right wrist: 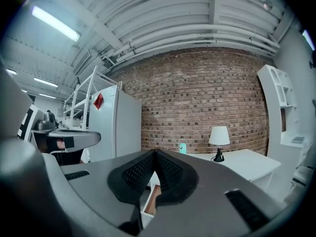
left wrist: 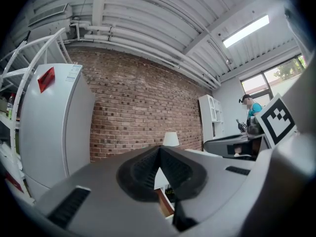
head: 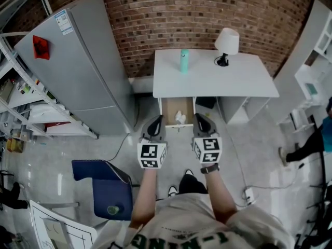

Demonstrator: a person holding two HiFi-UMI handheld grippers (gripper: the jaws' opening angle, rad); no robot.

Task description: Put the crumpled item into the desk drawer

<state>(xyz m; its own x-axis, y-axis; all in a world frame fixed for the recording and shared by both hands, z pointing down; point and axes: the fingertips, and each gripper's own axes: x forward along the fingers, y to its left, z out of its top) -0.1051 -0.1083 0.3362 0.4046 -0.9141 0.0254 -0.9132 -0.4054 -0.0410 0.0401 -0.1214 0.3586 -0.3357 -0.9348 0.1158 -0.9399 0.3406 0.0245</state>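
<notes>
Tall grey metal fridge [head: 78,61] stands far left, not involved. Left tool [head: 155,121] hangs just before the left front corner of the open wood-lined drawer [head: 165,110], jaws pressed together, nothing between them. Small crumpled white item [head: 180,118] already lies inside the drawer, toward its front, touching neither tool. The drawer sticks out from under the white rectangular surface [head: 207,79], which carries a teal cylindrical bottle [head: 184,60] and, further right, a white-shaded table lamp [head: 226,43]. Right tool [head: 200,120] hangs just before the drawer's right front corner, jaws fully together and empty, as the right gripper view shows. Judgement: the placing looks done and both tools sit clear of the drawer. If the drawer gets shut next, push the front panel squarely with both closed tools at even height so it slides straight. Check first that the item sits below the rim, or it may snag under the surface edge.
</notes>
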